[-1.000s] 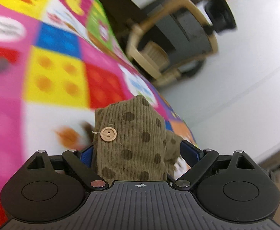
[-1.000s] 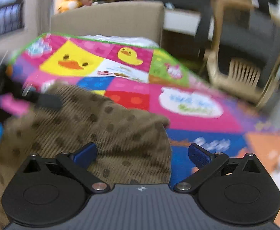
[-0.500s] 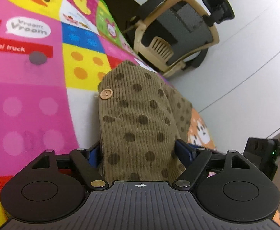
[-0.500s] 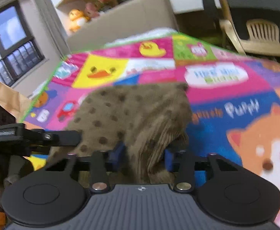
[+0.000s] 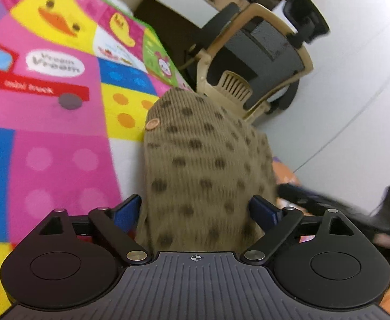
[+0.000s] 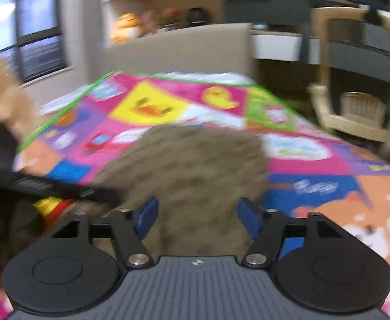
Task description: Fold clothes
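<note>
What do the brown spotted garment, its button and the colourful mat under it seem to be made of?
Garment: looks like corduroy, matte olive-brown, with fine parallel ribs and darker printed dots. Button: light tan, round, possibly wood or wood-look plastic; too small to tell. Mat: smooth printed surface with bright cartoon panels, likely foam or soft fabric; blur leaves it open.

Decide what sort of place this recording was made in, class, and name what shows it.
Probably a home, perhaps a child's room or living room: a bright play mat with ducks and a truck, soft toys on a shelf, and a chair by a desk. A spotted garment lies on the mat.
</note>
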### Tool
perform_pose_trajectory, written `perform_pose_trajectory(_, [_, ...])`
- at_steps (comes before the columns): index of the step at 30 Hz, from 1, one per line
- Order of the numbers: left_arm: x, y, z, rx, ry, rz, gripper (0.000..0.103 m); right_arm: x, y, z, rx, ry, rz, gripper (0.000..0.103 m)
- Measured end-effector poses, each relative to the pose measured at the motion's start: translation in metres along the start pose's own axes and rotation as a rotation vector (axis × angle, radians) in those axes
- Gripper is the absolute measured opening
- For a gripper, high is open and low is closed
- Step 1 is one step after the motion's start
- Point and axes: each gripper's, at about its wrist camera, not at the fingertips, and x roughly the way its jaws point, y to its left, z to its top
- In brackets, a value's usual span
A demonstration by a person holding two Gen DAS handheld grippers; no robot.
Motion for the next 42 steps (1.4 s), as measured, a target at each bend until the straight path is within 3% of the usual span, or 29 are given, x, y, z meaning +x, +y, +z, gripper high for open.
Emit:
perform_pose_trajectory(5, [-0.005, -0.015, -0.017, 0.117, -0.044, 0.037, 0.094, 0.011, 0.008, -0.022, 0.017, 0.007, -0.023, 0.079])
perform_pose_trajectory(12, [-0.01, -0.024, -0.026, 0.147, -0.039, 0.059, 0.094, -0.002, 0.01, -0.033, 0.011, 0.031, 0.012, 0.082])
perform_pose_trajectory(21, [-0.048, -0.049, -0.076, 0.135, -0.038, 0.051, 0.095, -0.026, 0.012, -0.047, -0.066, 0.065, 0.044, 0.086])
perform_pose_trajectory(25, [-0.047, -0.048, -0.074, 0.12, -0.039, 0.036, 0.096, -0.03, 0.016, -0.03, -0.099, 0.074, 0.031, 0.087])
perform_pose_trajectory(28, [-0.045, -0.049, -0.072, 0.122, -0.039, 0.036, 0.096, -0.03, 0.012, 0.006, -0.094, 0.017, 0.042, 0.086])
perform_pose_trajectory(30, [-0.043, -0.048, -0.071, 0.121, -0.039, 0.033, 0.097, -0.026, 0.01, 0.031, -0.073, -0.014, 0.056, 0.08])
perform_pose_trajectory(34, [-0.044, -0.045, -0.073, 0.109, -0.041, 0.017, 0.098, 0.022, -0.003, 0.065, 0.009, 0.019, 0.089, 0.073])
perform_pose_trajectory(38, [-0.044, -0.044, -0.074, 0.109, -0.041, 0.015, 0.098, 0.081, -0.019, 0.057, 0.09, 0.096, 0.071, 0.076])
perform_pose_trajectory(42, [-0.044, -0.045, -0.074, 0.112, -0.04, 0.018, 0.098, 0.073, -0.022, 0.053, 0.064, 0.082, 0.065, 0.077])
